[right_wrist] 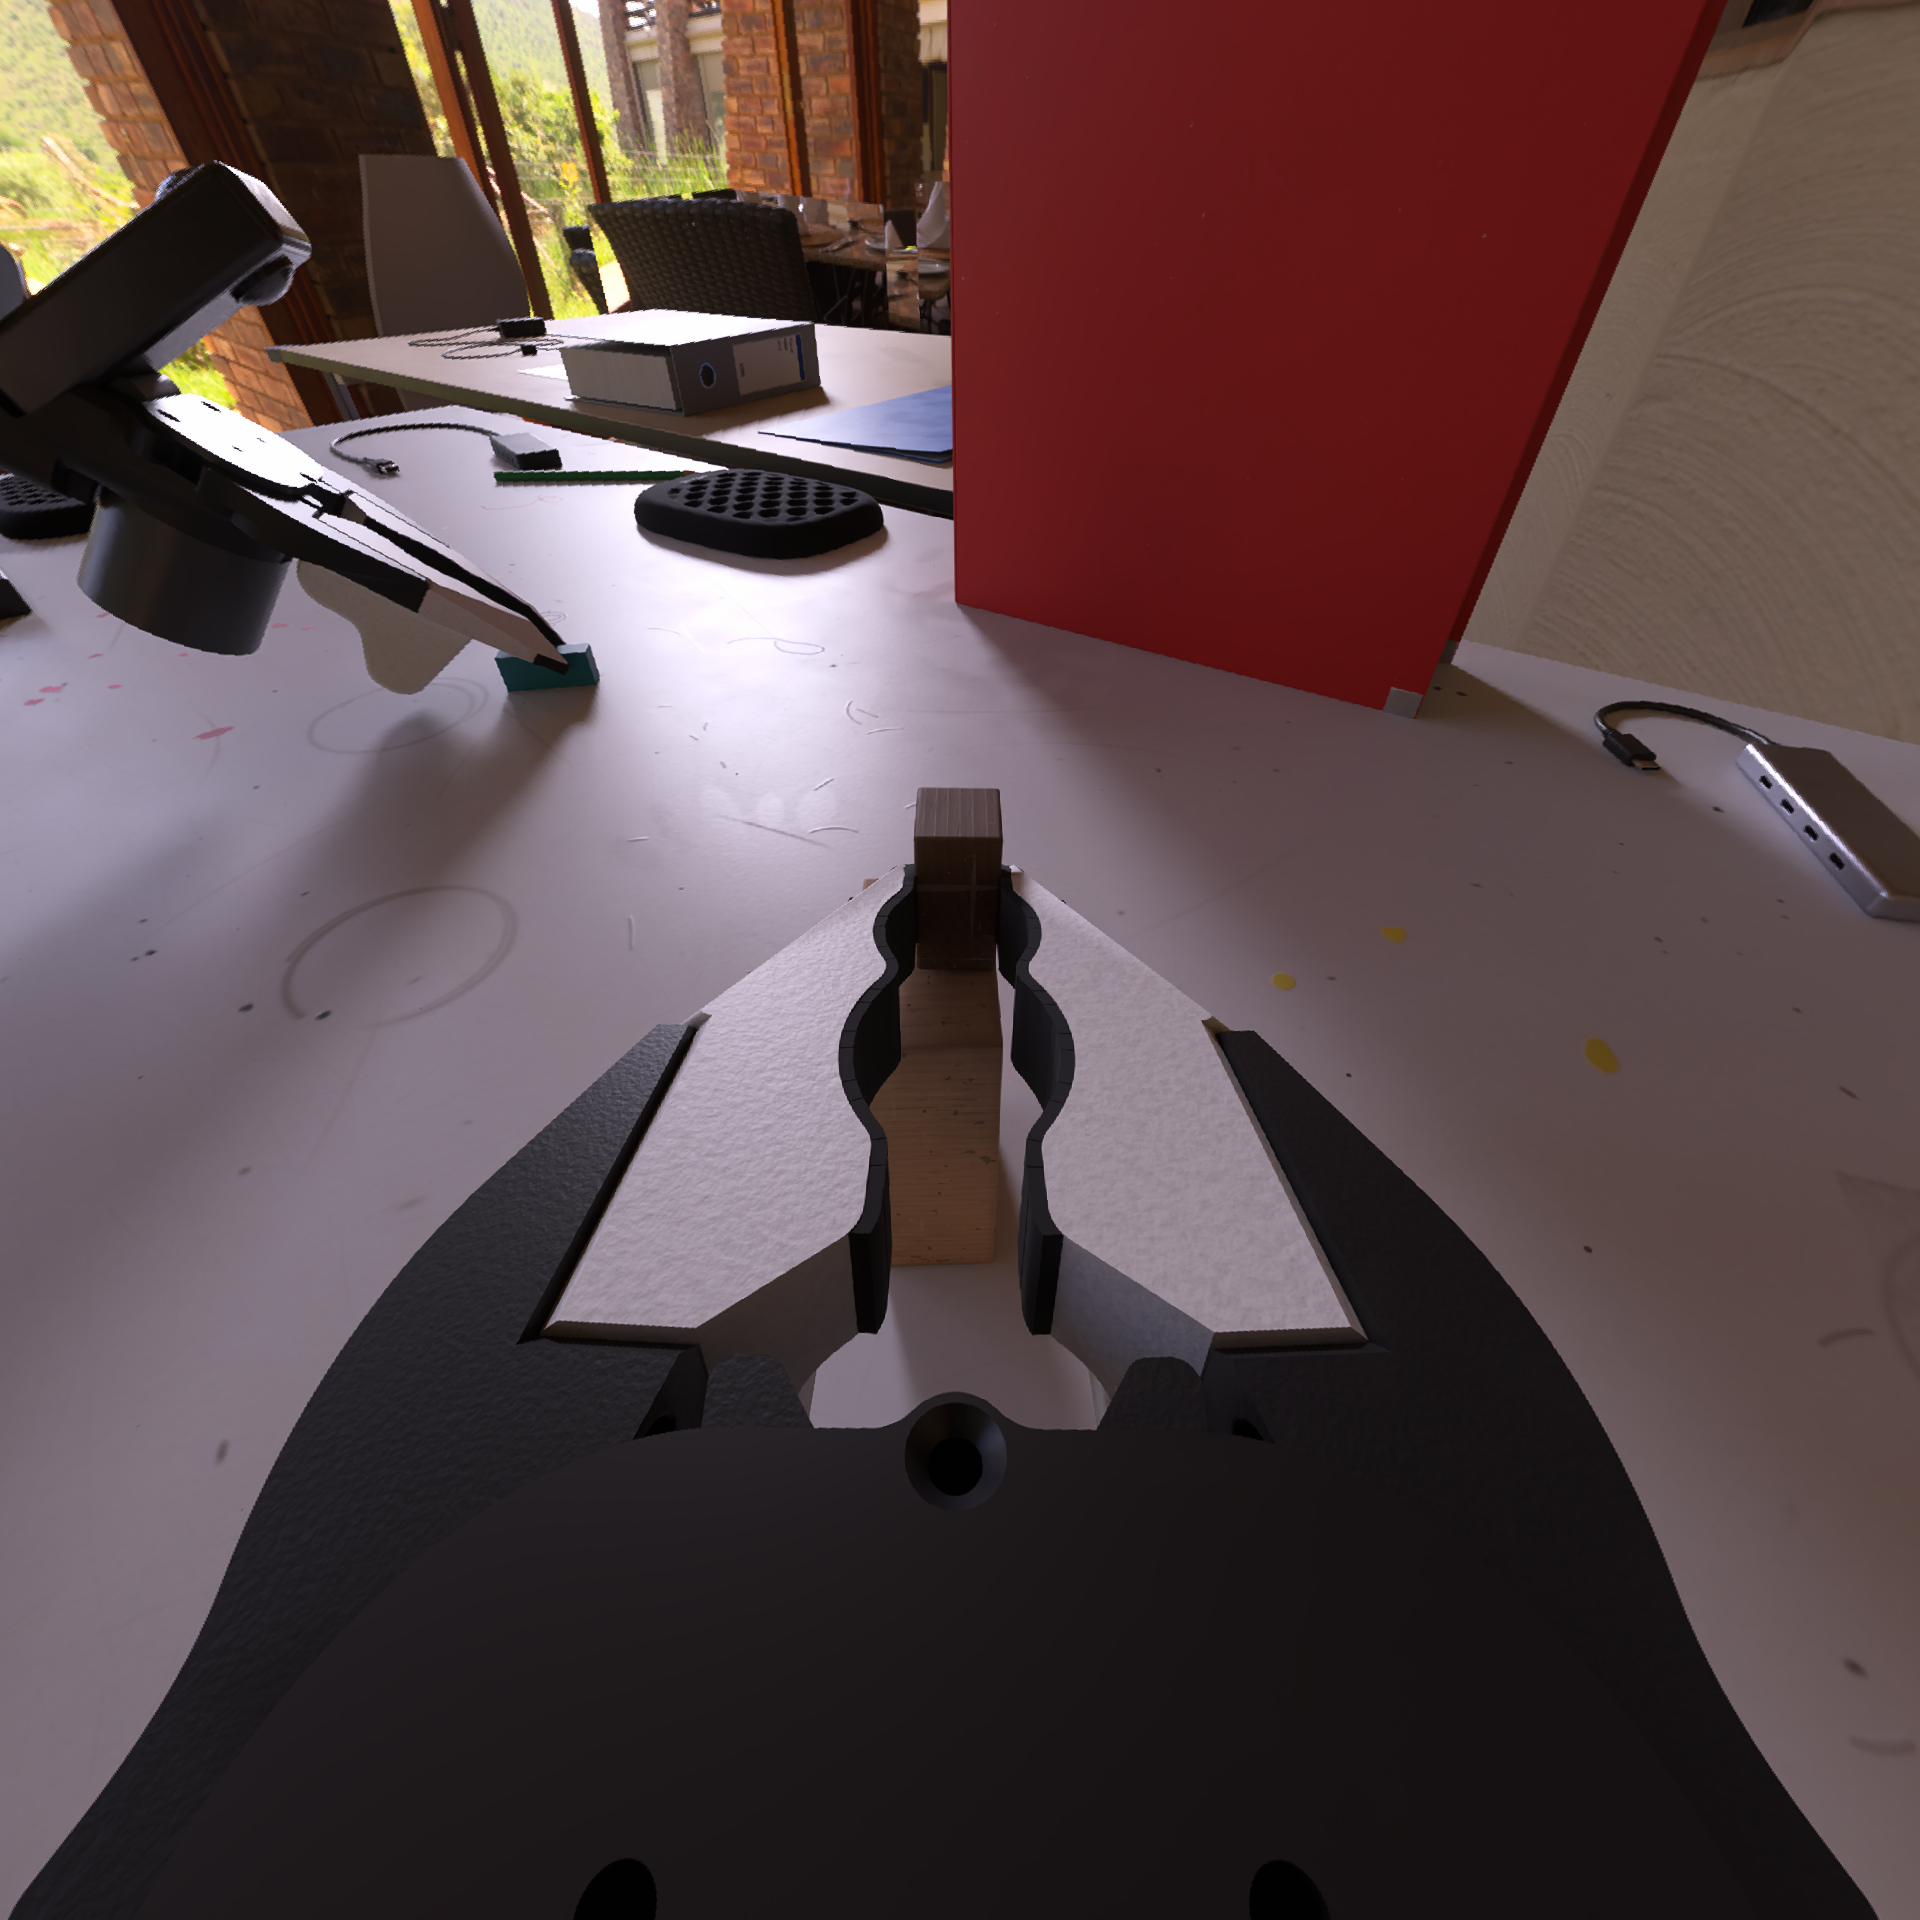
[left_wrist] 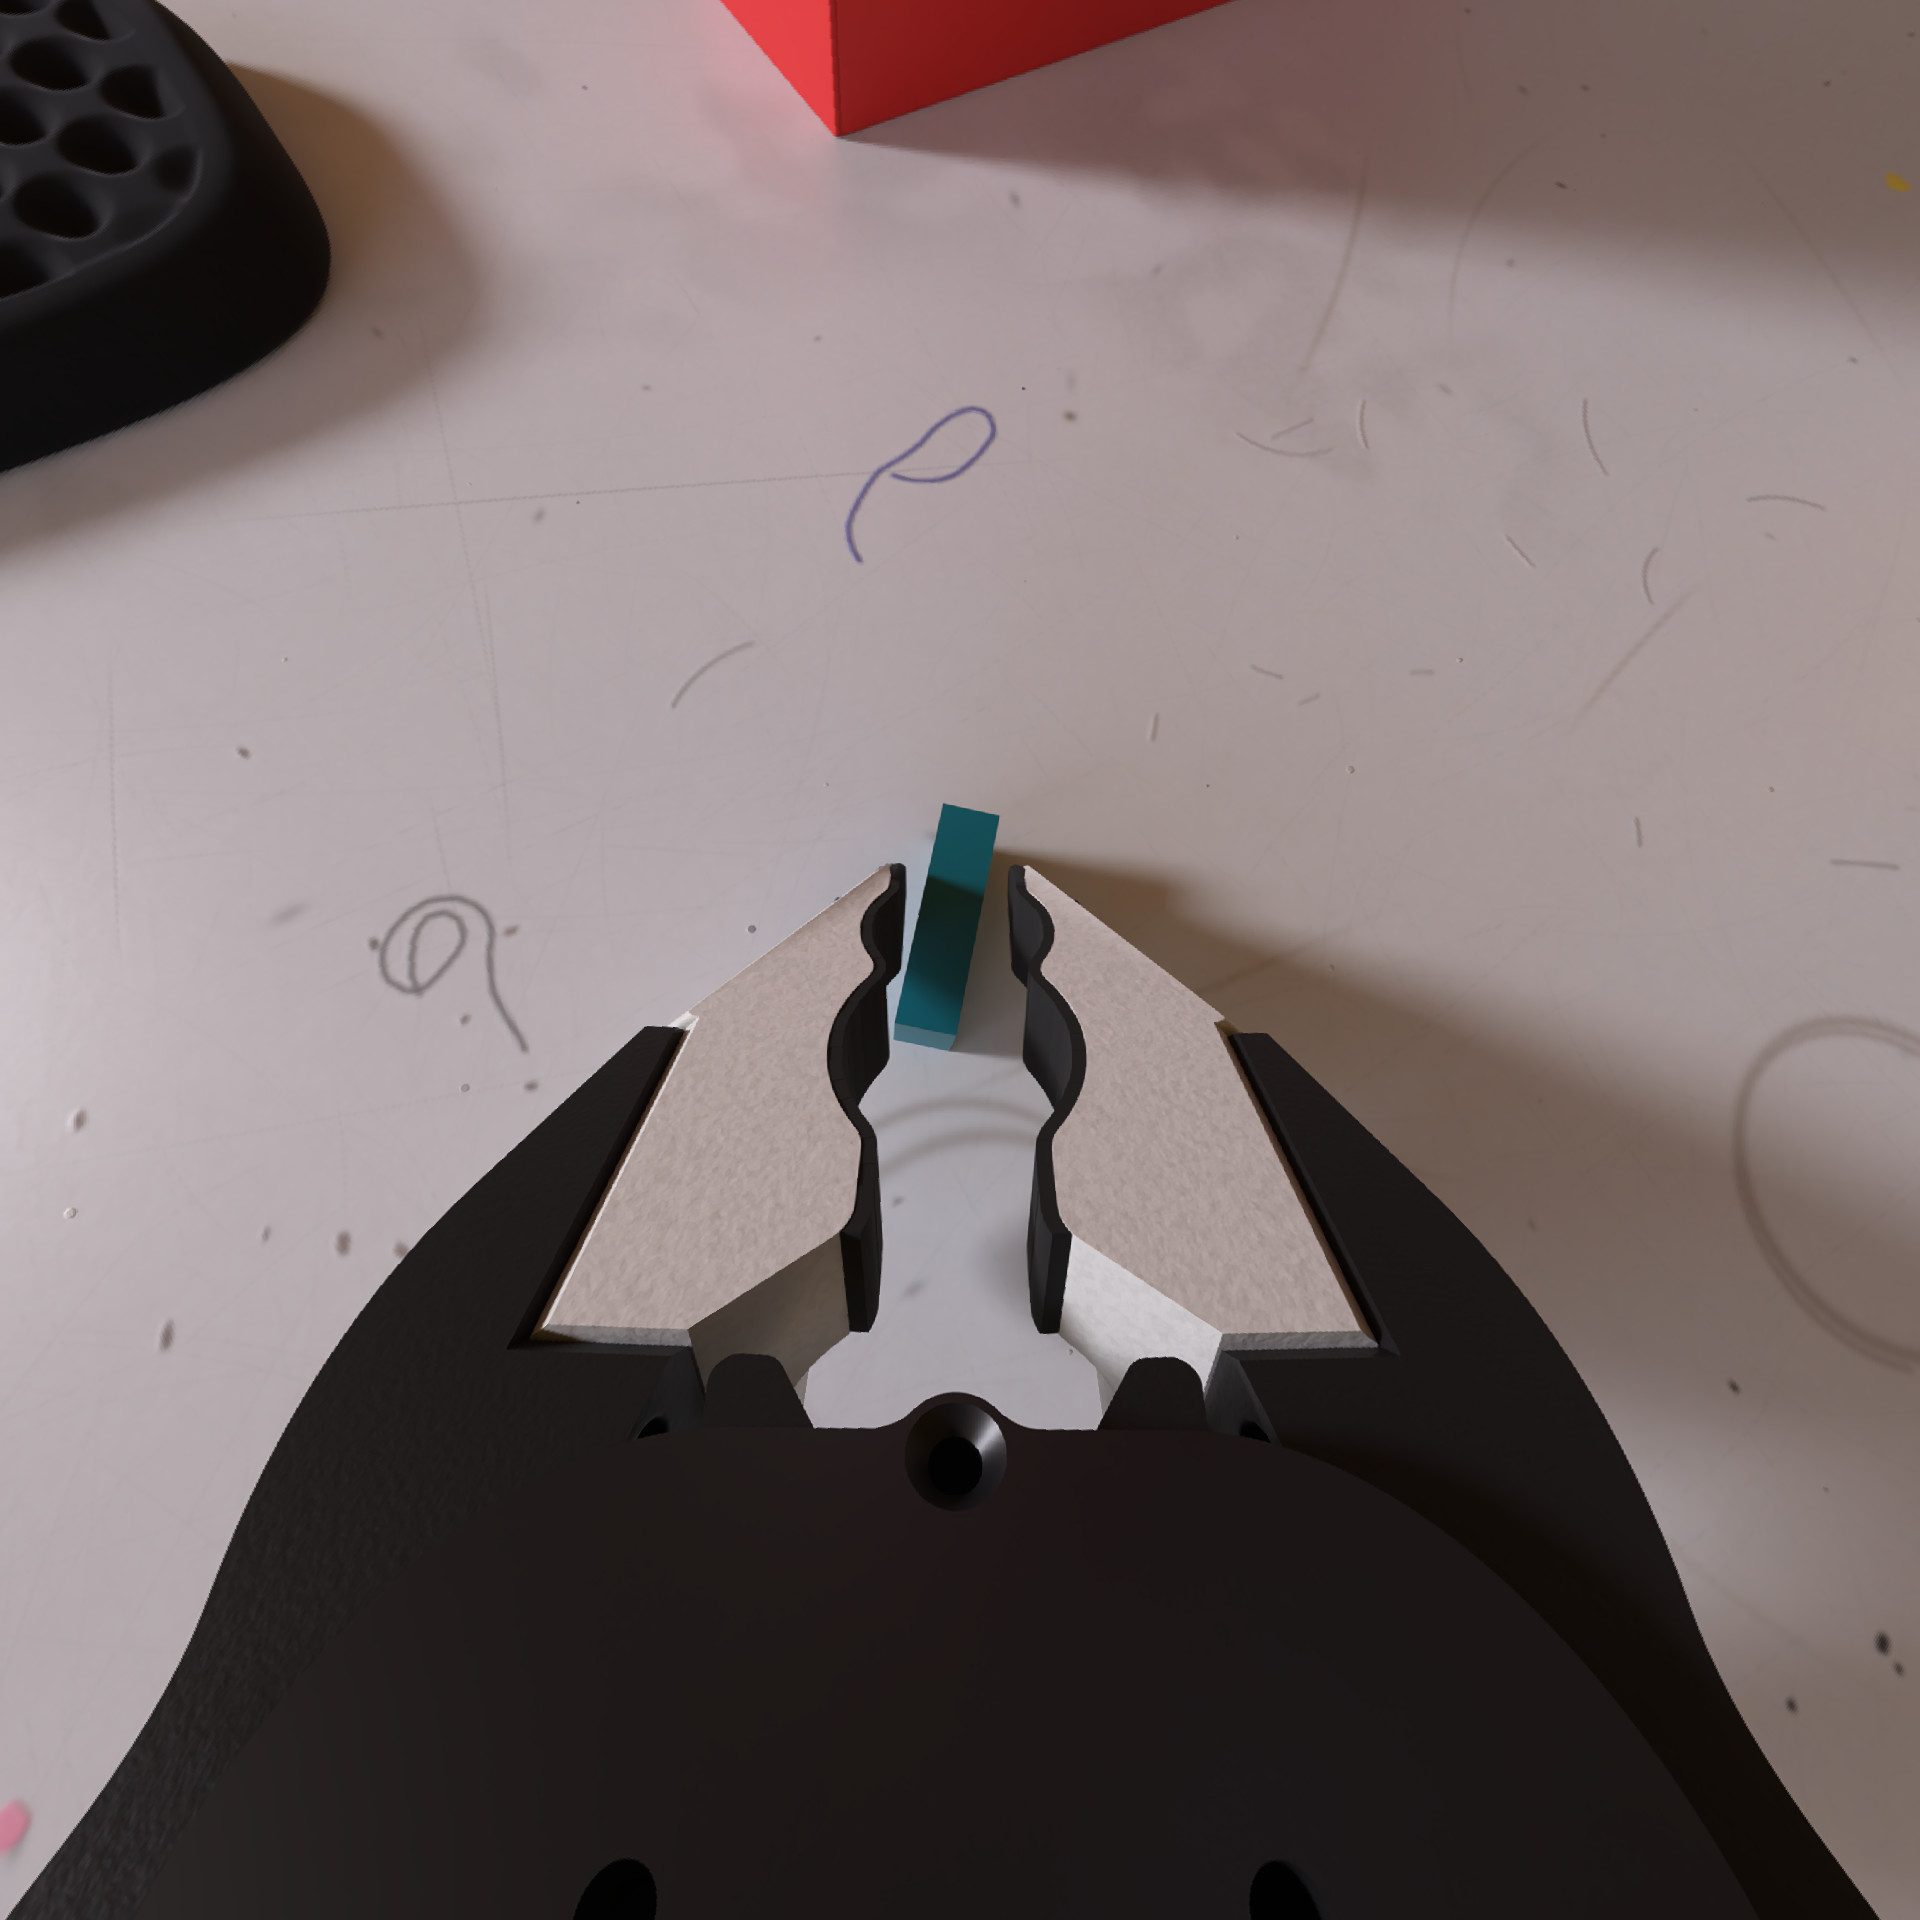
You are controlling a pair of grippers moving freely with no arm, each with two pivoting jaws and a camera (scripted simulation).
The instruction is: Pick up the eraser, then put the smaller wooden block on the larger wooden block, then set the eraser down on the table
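The teal eraser (left_wrist: 940, 935) lies on the white table (left_wrist: 1351, 727), between the fingertips of my left gripper (left_wrist: 954, 873). The jaws are open, with a gap on the eraser's right side. The right wrist view shows the same: the left gripper (right_wrist: 551, 655) tilts down with its tips at the eraser (right_wrist: 584, 665), which rests on the table. My right gripper (right_wrist: 956, 878) is shut on the smaller, dark wooden block (right_wrist: 958, 894). It holds that block at the far end of the top of the larger, light wooden block (right_wrist: 940, 1132). I cannot tell whether the two blocks touch.
A tall red box (right_wrist: 1247, 364) stands behind the blocks and also shows in the left wrist view (left_wrist: 987, 52). A black perforated pad (right_wrist: 758, 514) lies beyond the eraser. A grey USB hub with a cable (right_wrist: 1829, 831) lies at the right. A green pencil (right_wrist: 592, 475) lies farther back.
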